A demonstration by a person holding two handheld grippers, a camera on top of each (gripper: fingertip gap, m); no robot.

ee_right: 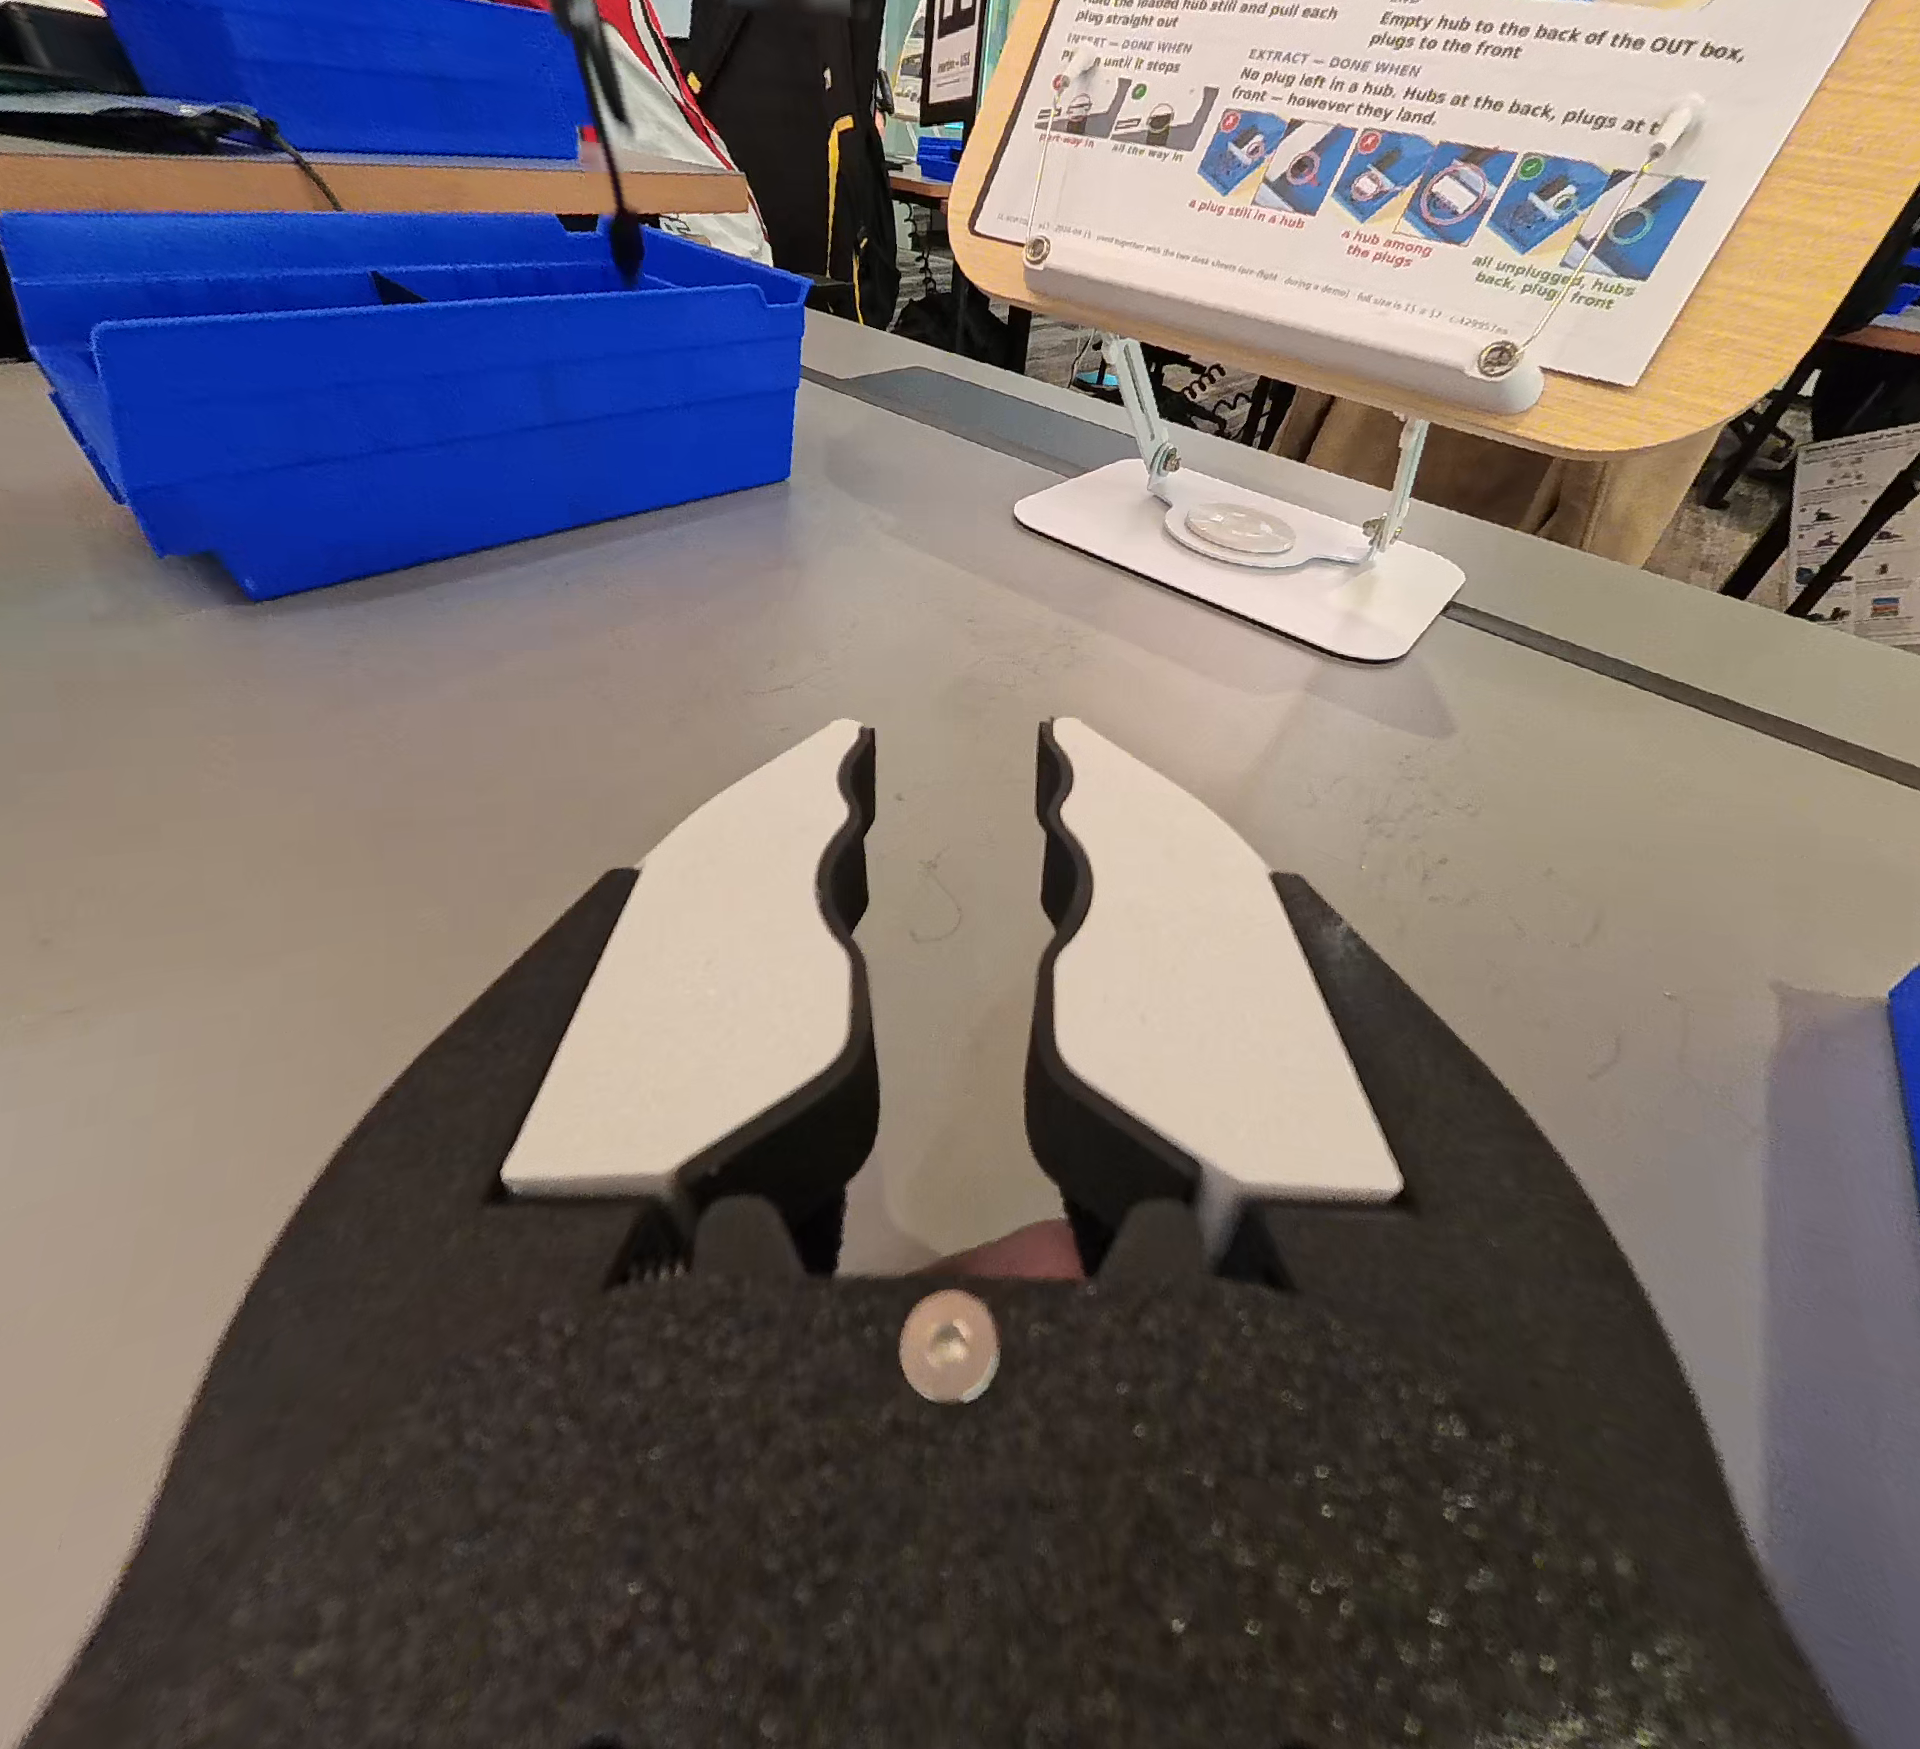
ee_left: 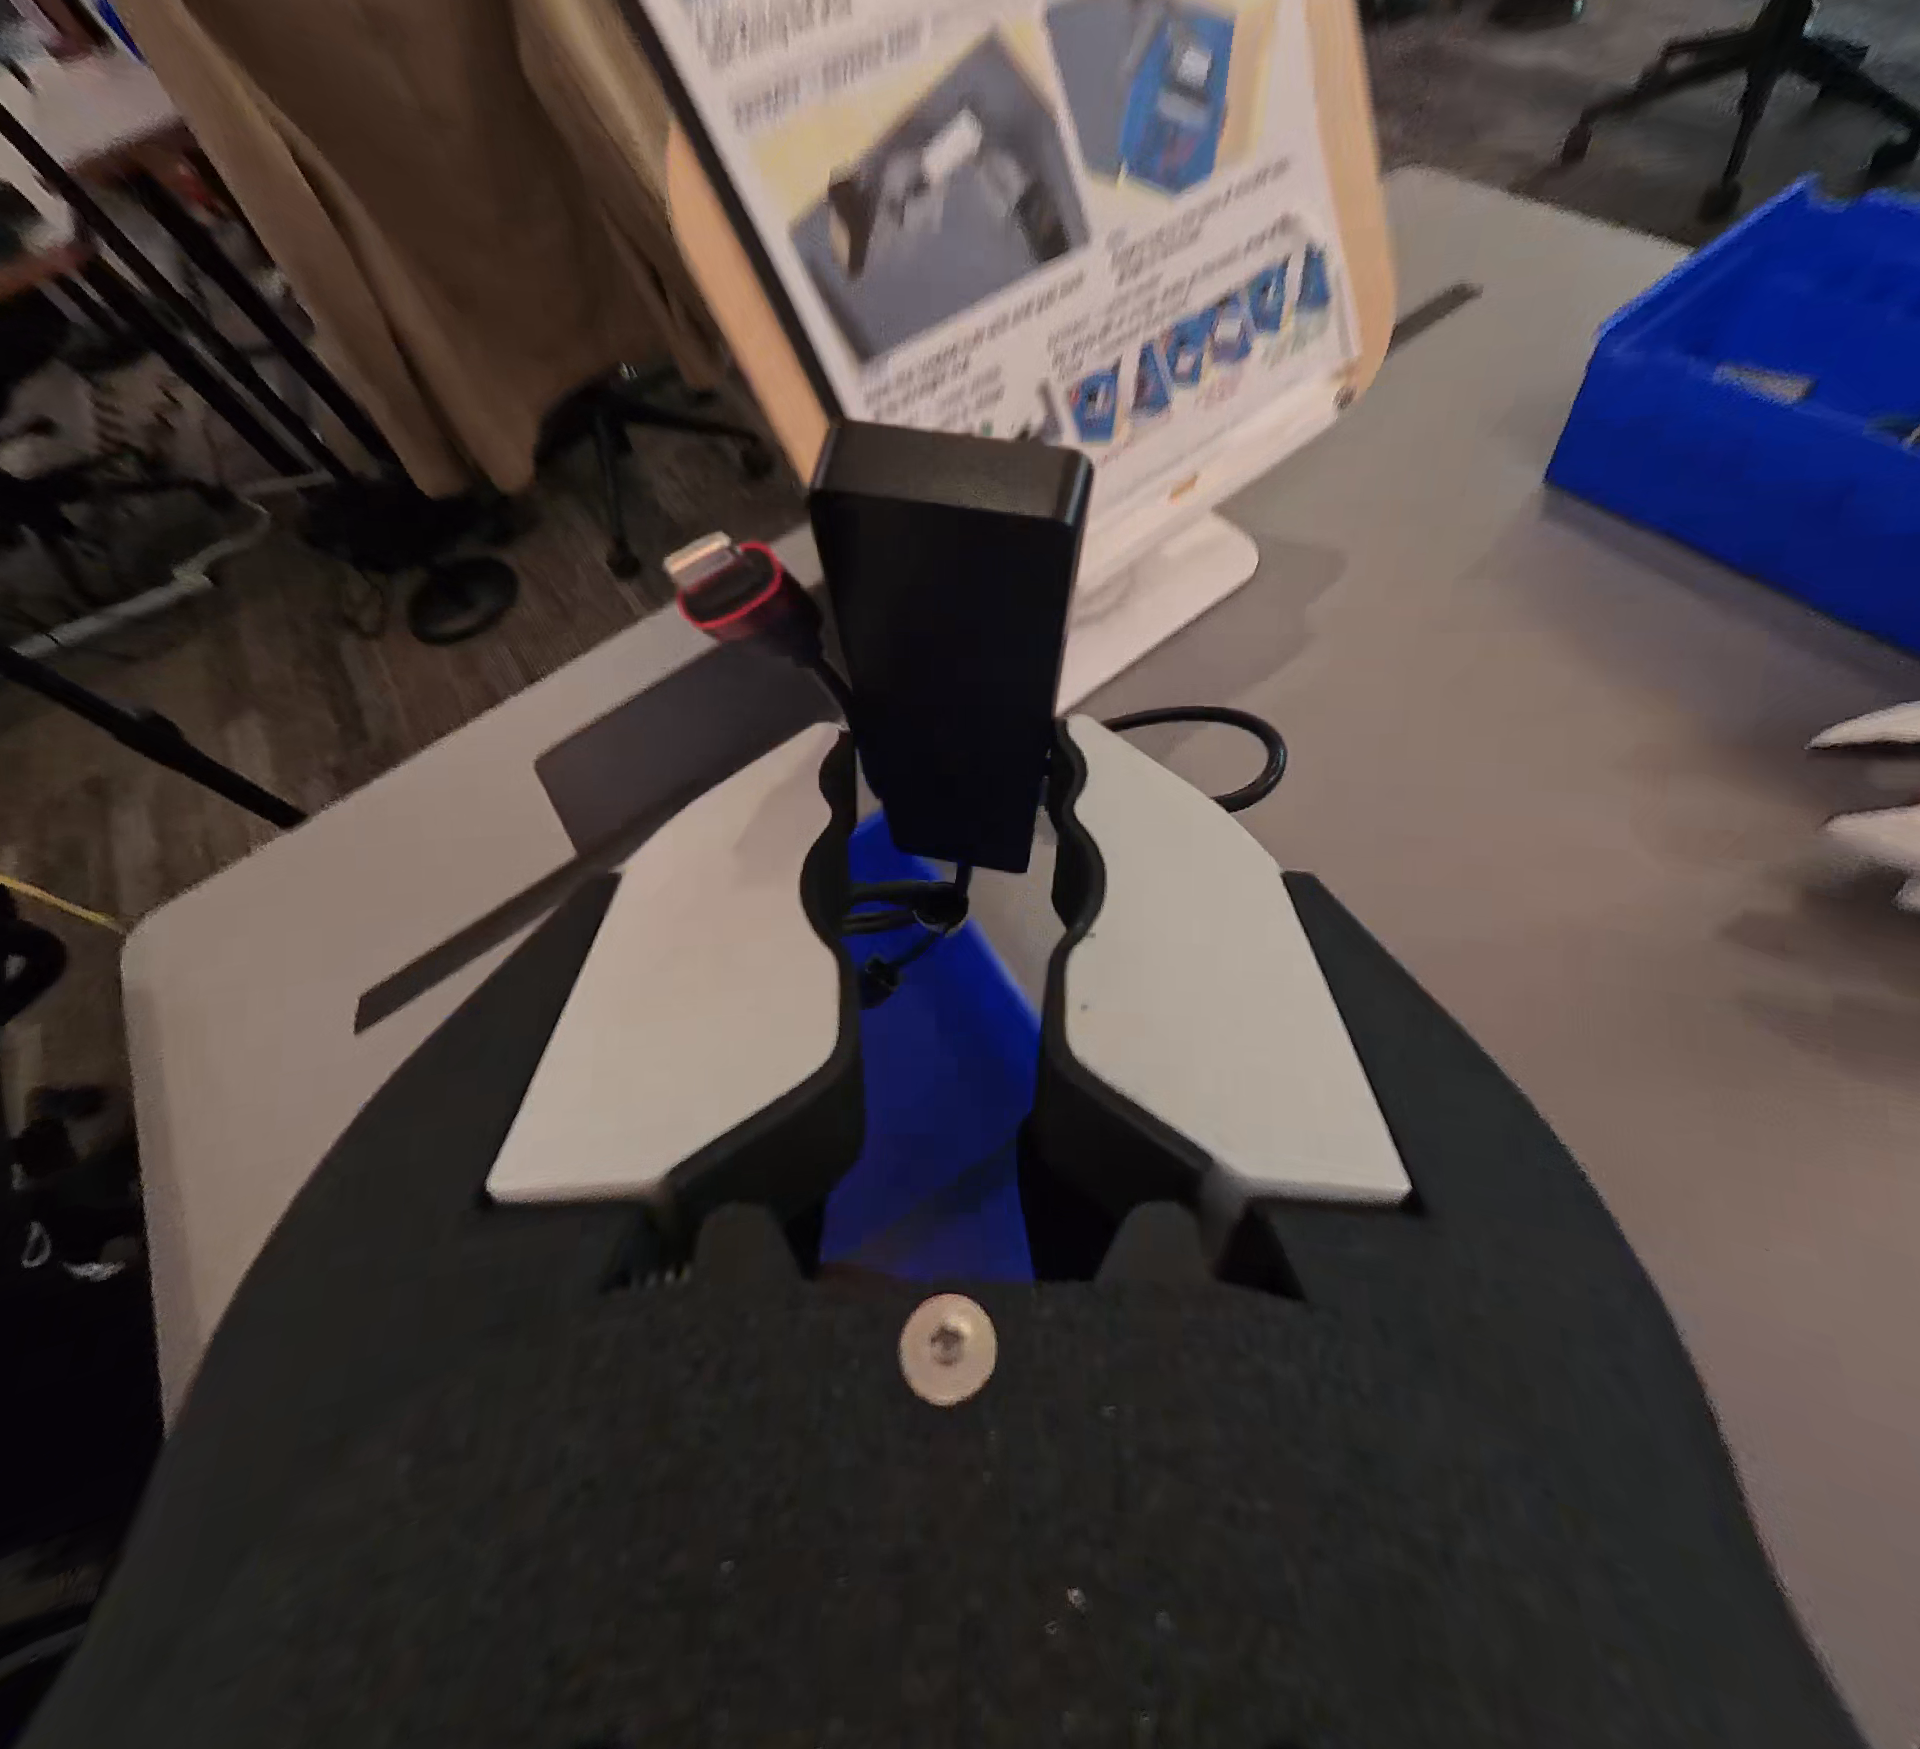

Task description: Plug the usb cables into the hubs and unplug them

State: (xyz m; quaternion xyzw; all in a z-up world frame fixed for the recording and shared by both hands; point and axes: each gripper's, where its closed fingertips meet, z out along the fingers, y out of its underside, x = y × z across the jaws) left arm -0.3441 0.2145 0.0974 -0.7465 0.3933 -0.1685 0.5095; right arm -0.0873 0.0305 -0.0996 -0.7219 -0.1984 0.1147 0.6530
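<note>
Hub point(ee_left: 945, 650), one, pinched in left claw point(ee_left: 954, 769); right claw point(ee_right: 954, 743) spread, empty.

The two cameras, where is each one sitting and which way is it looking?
Left wrist view: sits on the left claw, looking forward along its fingers over the table toward the sign stand; the claw grips a black hub with a red-ringed plug beside it.
Right wrist view: sits on the right claw, low above the table, facing the sign stand and a blue bin; the claw is open and holds nothing.
Both show the table, sign stand and a blue bin.
</note>
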